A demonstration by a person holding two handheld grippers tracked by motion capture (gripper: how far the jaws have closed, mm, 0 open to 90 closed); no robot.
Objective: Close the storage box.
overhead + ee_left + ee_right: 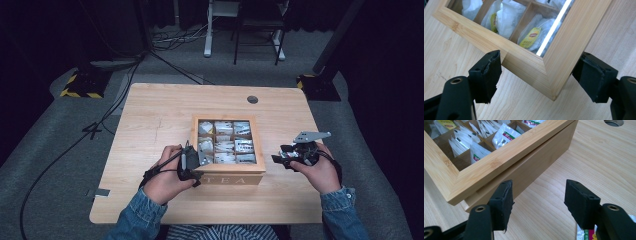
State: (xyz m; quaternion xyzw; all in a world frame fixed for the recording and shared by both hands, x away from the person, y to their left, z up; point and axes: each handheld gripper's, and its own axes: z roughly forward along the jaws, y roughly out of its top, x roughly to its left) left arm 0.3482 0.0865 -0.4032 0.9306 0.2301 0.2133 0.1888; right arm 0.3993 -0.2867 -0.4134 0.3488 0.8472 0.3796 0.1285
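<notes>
The square bamboo tea box with its glass-windowed lid sits centre of the pale wooden tabletop. The left tool, jaws apart, straddles the lid's corner ungripped; closing there could skid the box toward 3 o'clock. The right tool stands open, holding nothing.

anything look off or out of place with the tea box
One oddity: a tea bag packet lies on the table outside the tea box, beneath the right hand-held gripper. The box's lid sits square.

Pale bamboo tea box — yellow-tagged white teabags.
</notes>
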